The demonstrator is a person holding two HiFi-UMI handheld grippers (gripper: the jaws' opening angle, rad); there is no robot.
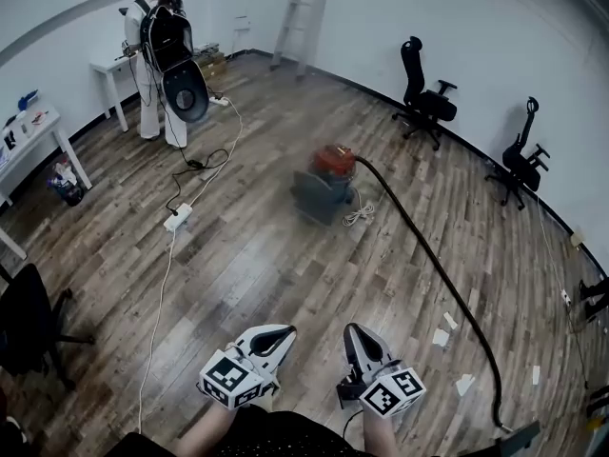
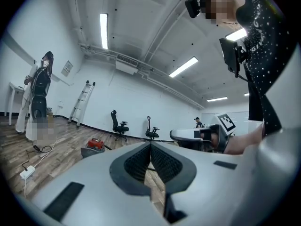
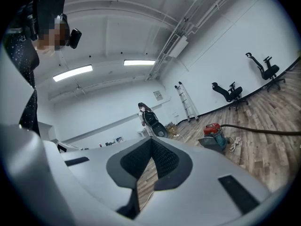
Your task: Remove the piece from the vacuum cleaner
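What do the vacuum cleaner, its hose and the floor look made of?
Vacuum cleaner: probably moulded plastic, red top over a grey body, matte, no glints.
Hose: dark flexible rubber or plastic, judging by its long loose curve.
Floor: wood or wood-look laminate planks, grain and seams visible, low sheen.

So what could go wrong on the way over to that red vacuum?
1. The long black hose snakes across the floor right of the vacuum cleaner; a foot could catch it.
2. The white extension cord lies on the floor to the vacuum's left, another trip hazard.
3. Paper scraps near the hose might slip underfoot.
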